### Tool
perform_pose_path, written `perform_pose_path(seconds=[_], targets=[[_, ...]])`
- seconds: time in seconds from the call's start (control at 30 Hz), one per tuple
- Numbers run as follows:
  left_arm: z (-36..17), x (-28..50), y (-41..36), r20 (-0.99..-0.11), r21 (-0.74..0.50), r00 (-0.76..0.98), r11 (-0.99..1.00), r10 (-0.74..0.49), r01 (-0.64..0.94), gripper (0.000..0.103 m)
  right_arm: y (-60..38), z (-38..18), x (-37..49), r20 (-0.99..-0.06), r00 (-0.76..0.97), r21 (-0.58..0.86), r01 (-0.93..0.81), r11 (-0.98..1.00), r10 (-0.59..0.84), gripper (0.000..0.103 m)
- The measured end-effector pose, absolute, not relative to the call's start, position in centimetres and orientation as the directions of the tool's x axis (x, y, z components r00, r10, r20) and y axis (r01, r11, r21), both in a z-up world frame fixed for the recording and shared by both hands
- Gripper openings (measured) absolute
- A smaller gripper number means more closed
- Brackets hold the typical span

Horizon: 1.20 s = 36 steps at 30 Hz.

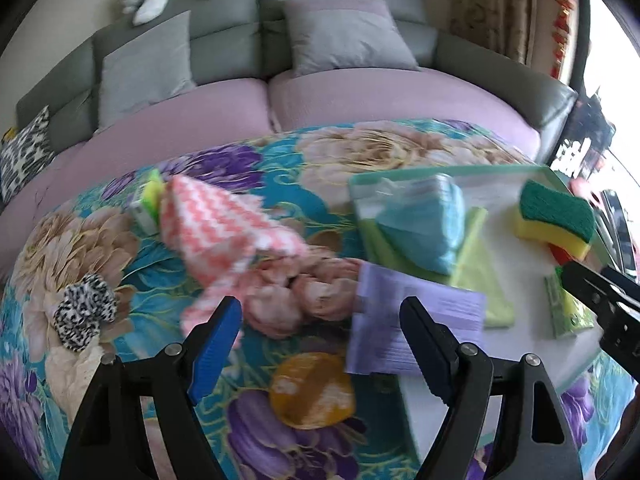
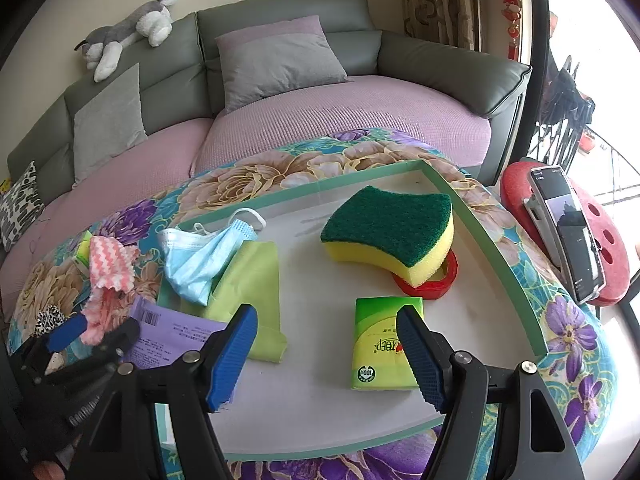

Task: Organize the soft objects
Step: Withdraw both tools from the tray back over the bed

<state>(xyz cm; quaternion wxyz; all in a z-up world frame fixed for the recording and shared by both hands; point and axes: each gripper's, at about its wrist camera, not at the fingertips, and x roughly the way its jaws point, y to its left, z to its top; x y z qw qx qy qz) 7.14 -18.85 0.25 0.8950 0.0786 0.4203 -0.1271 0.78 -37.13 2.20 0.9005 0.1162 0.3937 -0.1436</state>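
Note:
A pink-and-white zigzag cloth (image 1: 224, 232) lies crumpled on the floral tablecloth, just ahead of my open, empty left gripper (image 1: 320, 340); it also shows in the right wrist view (image 2: 110, 272). A green-rimmed white tray (image 2: 500, 240) holds a blue face mask (image 2: 204, 260), a light green cloth (image 2: 248, 288), a yellow-green sponge (image 2: 392, 236) resting on a red ring (image 2: 436, 284), and a green tissue pack (image 2: 380, 344). A purple packet (image 1: 408, 320) lies over the tray's left edge. My right gripper (image 2: 328, 352) is open and empty above the tray, beside the tissue pack.
A leopard-print scrunchie (image 1: 84, 308), an orange round pad (image 1: 312, 392) and a small yellow-green pack (image 1: 150, 200) lie on the tablecloth. A grey sofa (image 2: 280, 12) with cushions and a plush dog (image 2: 128, 32) stands behind. A phone (image 2: 568, 232) leans on a red stool at the right.

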Motion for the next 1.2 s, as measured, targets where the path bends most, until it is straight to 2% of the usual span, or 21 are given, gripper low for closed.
perform_pose_path(seconds=[0.17, 0.47, 0.7, 0.73, 0.77, 0.8, 1.2], targets=[[0.0, 6.6, -20.2, -0.782, 0.046, 0.600, 0.944, -0.170, 0.328, 0.082, -37.2, 2.2, 0.7, -0.743, 0.648, 0.095, 0.352, 0.931, -0.169, 0.075], [2.1, 6.4, -18.2, -0.751, 0.025, 0.638, 0.958, -0.171, 0.286, 0.082, -37.0, 2.2, 0.9, -0.744, 0.650, 0.102, 0.339, 0.935, -0.155, 0.075], [3.5, 7.2, -12.7, -0.741, 0.034, 0.670, 0.993, -0.053, 0.117, 0.083, -34.1, 1.4, 2.1, -0.754, 0.654, 0.146, 0.243, 0.959, -0.051, 0.076], [3.7, 7.2, -11.4, -0.738, 0.037, 0.674, 0.996, -0.026, 0.079, 0.085, -33.3, 1.4, 2.4, -0.753, 0.658, 0.158, 0.218, 0.963, -0.025, 0.076], [3.8, 7.3, -10.5, -0.736, 0.037, 0.677, 0.998, -0.008, 0.052, 0.094, -32.7, 1.3, 2.6, -0.751, 0.660, 0.171, 0.196, 0.966, 0.000, 0.076], [3.9, 7.2, -9.6, -0.732, 0.034, 0.681, 0.999, 0.006, 0.029, 0.096, -32.1, 1.2, 2.8, -0.751, 0.661, 0.181, 0.178, 0.967, 0.019, 0.076], [4.9, 6.0, -0.4, -0.692, -0.026, 0.708, 0.976, 0.139, -0.218, 0.098, -25.1, 0.8, 4.4, -0.747, 0.651, 0.200, 0.026, 0.979, 0.135, 0.076]])
